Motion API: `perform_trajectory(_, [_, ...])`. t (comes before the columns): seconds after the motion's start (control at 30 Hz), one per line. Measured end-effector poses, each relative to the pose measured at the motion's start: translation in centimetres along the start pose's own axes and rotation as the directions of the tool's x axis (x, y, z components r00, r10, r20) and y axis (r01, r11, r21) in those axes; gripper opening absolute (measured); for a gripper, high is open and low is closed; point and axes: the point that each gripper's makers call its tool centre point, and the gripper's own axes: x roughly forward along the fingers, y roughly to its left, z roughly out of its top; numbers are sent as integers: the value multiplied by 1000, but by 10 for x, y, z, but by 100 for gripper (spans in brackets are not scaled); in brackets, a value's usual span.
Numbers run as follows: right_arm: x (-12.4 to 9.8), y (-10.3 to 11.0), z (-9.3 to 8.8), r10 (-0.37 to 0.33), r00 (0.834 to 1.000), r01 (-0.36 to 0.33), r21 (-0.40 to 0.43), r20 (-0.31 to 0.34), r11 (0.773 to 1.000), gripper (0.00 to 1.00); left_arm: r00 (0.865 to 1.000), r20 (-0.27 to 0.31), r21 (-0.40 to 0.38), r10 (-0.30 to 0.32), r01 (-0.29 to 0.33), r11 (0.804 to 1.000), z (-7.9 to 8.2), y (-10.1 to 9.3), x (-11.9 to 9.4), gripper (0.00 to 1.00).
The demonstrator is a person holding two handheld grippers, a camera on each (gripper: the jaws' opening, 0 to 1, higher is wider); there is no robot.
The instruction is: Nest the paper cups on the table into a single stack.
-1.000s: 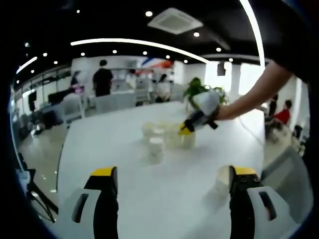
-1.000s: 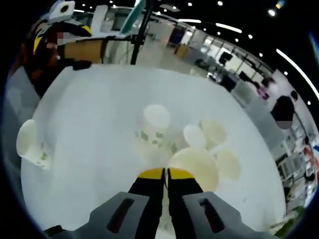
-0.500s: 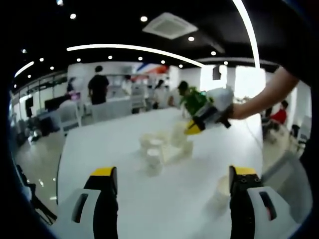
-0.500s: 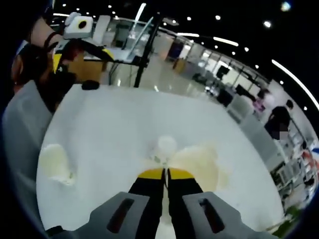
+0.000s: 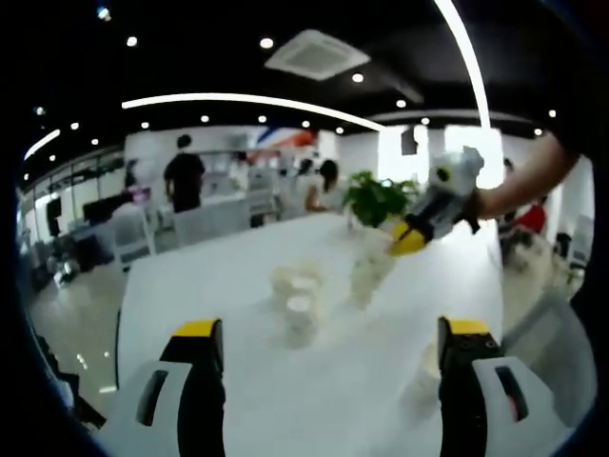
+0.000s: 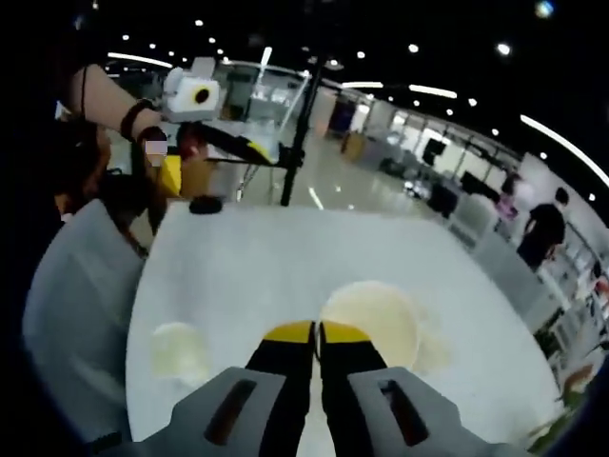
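Several white paper cups [image 5: 295, 290] stand clustered in the middle of the white table [image 5: 209, 286]. My right gripper [image 5: 411, 236] hangs above the table to the right of the cluster, and a blurred paper cup [image 5: 366, 274] hangs below its yellow tips. In the right gripper view the right gripper [image 6: 317, 333] is shut on the rim of that cup [image 6: 373, 319], mouth towards the camera. A lone cup [image 5: 424, 367] stands near my left gripper's right jaw and is seen again as the lone cup [image 6: 178, 348]. My left gripper [image 5: 330, 328] is open and holds nothing; the left gripper [image 6: 249, 145] is also held up beyond the table's far edge.
A green potted plant [image 5: 377, 196] stands at the far end of the table. Grey chairs [image 6: 81, 314] line the table's sides. People [image 5: 183, 176] stand in the office behind. A black stand [image 6: 297, 133] rises beyond the table [image 6: 247, 267].
My right gripper has lifted its cup up and away from the cluster, to the right in the left gripper view. The cluster has dropped out of the right gripper view.
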Motion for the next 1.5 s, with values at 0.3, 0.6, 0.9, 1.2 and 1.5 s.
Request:
perform_trajectory(0.3, [-20, 57, 24, 101, 995, -100, -82, 1, 992, 0, 1000, 11, 1, 4, -4, 1000, 6, 4, 4, 93])
perform_trajectory(0.6, [-16, 108, -9, 178, 980, -189, -123, -90, 974, 0, 1000, 21, -1, 3, -3, 1000, 5, 0, 4, 93])
perform_trajectory(0.9, [-8, 128, -24, 207, 969, -225, -133, -136, 965, 0, 1000, 29, 4, 7, -7, 1000, 9, -5, 0, 93])
perform_trajectory(1.2, [-1, 136, -34, 226, 958, -251, -131, -175, 959, 0, 999, 33, 6, 10, -10, 1000, 11, -7, 0, 93])
perform_trajectory(1.5, [4, 141, -37, 243, 952, -269, -129, -187, 955, 0, 1000, 31, 6, 0, 0, 1000, 9, -12, 2, 93])
